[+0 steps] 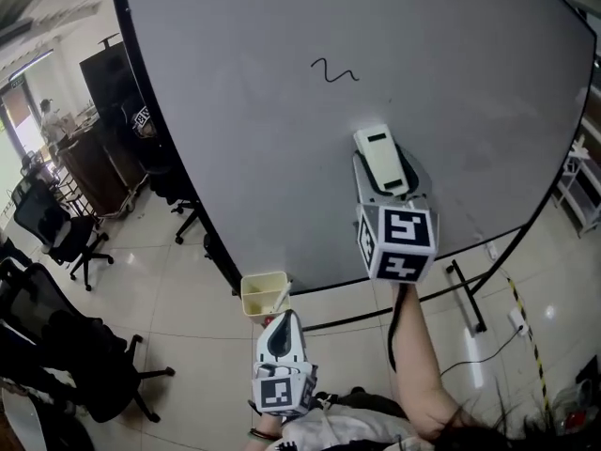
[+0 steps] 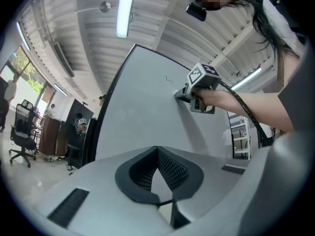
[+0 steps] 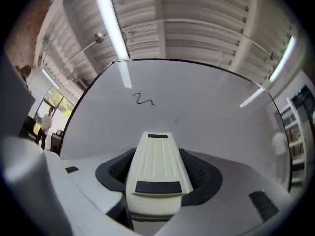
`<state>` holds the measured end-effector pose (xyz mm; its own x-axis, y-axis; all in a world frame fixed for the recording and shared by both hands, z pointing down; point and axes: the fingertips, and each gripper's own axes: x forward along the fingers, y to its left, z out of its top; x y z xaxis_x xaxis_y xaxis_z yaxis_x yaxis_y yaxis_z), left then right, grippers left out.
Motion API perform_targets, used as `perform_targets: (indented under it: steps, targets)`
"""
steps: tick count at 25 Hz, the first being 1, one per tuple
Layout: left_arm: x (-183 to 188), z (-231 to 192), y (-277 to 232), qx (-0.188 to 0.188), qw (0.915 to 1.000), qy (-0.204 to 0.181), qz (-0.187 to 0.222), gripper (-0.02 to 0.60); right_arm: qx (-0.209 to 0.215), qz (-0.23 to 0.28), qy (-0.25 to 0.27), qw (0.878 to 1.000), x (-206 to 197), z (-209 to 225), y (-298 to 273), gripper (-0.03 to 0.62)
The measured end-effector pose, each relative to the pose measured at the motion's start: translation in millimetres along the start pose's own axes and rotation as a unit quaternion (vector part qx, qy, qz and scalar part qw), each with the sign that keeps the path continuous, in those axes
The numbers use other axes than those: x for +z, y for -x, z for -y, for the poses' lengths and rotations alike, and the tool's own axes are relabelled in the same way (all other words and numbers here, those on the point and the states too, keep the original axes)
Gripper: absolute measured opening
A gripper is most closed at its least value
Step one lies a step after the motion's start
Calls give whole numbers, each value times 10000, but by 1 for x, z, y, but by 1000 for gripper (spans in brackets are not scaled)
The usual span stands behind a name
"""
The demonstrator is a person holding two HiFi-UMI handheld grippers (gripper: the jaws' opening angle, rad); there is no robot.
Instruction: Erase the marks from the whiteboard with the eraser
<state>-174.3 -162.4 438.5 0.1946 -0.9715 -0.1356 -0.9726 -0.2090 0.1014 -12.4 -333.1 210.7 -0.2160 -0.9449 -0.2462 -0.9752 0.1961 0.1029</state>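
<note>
A large whiteboard (image 1: 282, 139) in a black frame stands before me, and a single black squiggle (image 1: 335, 71) is drawn near its upper middle. My right gripper (image 1: 385, 175) is shut on a white eraser (image 1: 382, 158), held close to the board below and right of the squiggle. From the right gripper view the eraser (image 3: 156, 163) lies between the jaws with the squiggle (image 3: 144, 100) above it. My left gripper (image 1: 281, 338) hangs low below the board's bottom edge. In its own view the left gripper (image 2: 158, 173) is shut with nothing in it.
A small pale bin (image 1: 264, 295) sits on the tiled floor under the board's lower edge. Black office chairs (image 1: 66, 242) and a dark cabinet (image 1: 108, 83) stand at the left. The board's stand foot (image 1: 466, 296) and a cable (image 1: 488, 346) lie at the right.
</note>
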Motion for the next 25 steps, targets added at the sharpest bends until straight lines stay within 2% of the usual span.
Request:
perform_targets:
  steps: [2,5,8,12,14,18,20,25]
  targets:
    - [-5,8,3,-39,9999,16,-93,3,124,-47,-432,9990,-17,16,26,282]
    - [-7,30,6,-155,9998,-81,-115,3,291,-162,-661,9973,-43,21,75,282]
    - [-8,60,18,-205,9997,-121,-114,3,547,-486,-1052,9918,-81,17,137,281]
    - [-15,108,44,-13,9997,-186,-128,3,843,-1155,-887,9857,-142,22,232,282]
    - [-22,136,58,116,9995,-247,-148,3,921,-1430,-987,9805,-166,36,273,282]
    - [-32,193,89,181,9993,-255,-213,3,1077,-1626,-967,9760,-177,65,332,282]
    - [-37,214,105,165,9986,-393,-321,3,1096,-1682,-1012,9744,-179,74,352,282]
    - [-30,227,129,193,9981,-469,-347,3,1071,-1823,-1298,9687,-188,77,388,282]
